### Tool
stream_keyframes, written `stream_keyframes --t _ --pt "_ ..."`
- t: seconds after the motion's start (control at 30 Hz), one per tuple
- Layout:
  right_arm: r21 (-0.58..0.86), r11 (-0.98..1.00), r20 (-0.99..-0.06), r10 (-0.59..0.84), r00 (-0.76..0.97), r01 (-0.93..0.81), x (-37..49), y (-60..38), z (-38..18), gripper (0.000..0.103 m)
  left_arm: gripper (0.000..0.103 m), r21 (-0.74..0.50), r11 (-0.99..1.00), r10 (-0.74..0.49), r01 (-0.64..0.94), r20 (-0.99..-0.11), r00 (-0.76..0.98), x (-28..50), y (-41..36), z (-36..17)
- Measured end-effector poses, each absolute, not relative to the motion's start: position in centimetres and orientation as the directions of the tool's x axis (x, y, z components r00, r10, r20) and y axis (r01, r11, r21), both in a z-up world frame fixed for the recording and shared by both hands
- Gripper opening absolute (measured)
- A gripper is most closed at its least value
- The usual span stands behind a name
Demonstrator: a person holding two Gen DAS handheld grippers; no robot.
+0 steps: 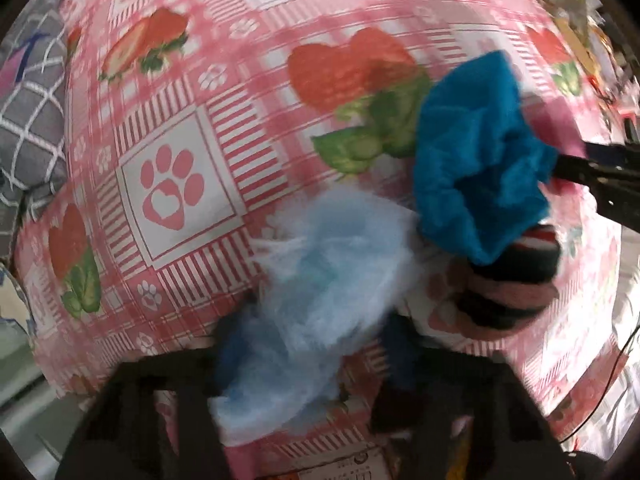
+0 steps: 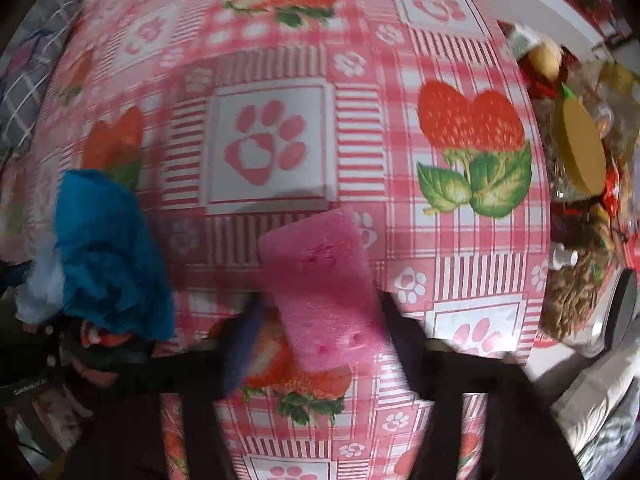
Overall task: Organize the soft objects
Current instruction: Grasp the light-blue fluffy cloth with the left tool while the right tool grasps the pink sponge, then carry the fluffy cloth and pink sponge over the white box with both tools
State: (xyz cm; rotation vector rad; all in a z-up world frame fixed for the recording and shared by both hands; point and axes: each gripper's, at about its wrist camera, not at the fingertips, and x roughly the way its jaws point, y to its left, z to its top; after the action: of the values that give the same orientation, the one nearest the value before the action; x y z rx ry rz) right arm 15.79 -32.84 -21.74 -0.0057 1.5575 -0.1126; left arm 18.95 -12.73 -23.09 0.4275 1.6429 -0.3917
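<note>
Both tools are carrying soft items over the bench [image 2: 440, 32], which is covered in a pink strawberry-and-paw-print cloth — so the step in hand looks like gathering pieces toward one spot, with the set-down still to come.

The right hand-held gripper [image 2: 320, 308] has its fingers partly spread around a pink sponge [image 2: 324, 292], pinching it across its width. The sponge sticks out forward and tilts toward 11 o'clock, lifted clear of the cloth as far as I can judge.

The left hand-held gripper [image 1: 304, 344] holds a pale blue fluffy cloth [image 1: 320, 272] between its fingers, which sit fairly wide with the fabric bunched between them. Motion blur makes it hard to tell how firm that grip is.

At 3 o'clock in the left view a bright blue cloth [image 1: 480, 156] hangs crumpled, touching the pale one and resting above a striped dark-and-pink knit item [image 1: 516, 280]. In the right view that blue cloth sits at 9 o'clock.

Jars and packets [image 2: 580, 152] crowd the bench edge at 3 o'clock in the right view.

Next, each piece wants a bare patch of cloth near the others — lowering the sponge flat before letting go, away from the jars.
</note>
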Motion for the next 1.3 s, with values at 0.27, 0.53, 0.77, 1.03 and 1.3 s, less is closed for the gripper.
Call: stream_keyframes --t 0.27,0.53,0.77,1.03,1.3 --pt "0.004 0.992 -0.998 -0.003 0.057 0.124 14.4 -33.6 -19.0 0.045 0.03 0.007 0.896 0.007 0.444 -1.0 0.0 19.0 -13.1 -18.3" --pt "0.064 0.984 -0.994 0.047 0.102 0.168 12.1 -34.6 -15.1 0.045 0.03 -0.011 0.869 -0.053 0.495 -0.996 0.072 17.5 -15.9 -13.0" --pt "0.096 0.974 -0.99 0.07 0.126 0.207 8.8 -35.3 -12.3 0.045 0.03 -0.042 0.841 -0.116 0.539 -0.988 0.104 14.9 -17.6 -10.2" --pt "0.108 0.966 -0.987 0.077 0.137 0.236 4.6 -35.0 -10.6 0.045 0.03 -0.079 0.8 -0.189 0.595 -0.974 0.125 10.9 -19.9 -6.9" --pt "0.104 0.958 -0.988 0.068 0.14 0.267 -0.2 -35.1 -9.2 0.045 0.03 -0.125 0.732 -0.266 0.669 -0.958 0.112 5.8 -22.4 -3.8"
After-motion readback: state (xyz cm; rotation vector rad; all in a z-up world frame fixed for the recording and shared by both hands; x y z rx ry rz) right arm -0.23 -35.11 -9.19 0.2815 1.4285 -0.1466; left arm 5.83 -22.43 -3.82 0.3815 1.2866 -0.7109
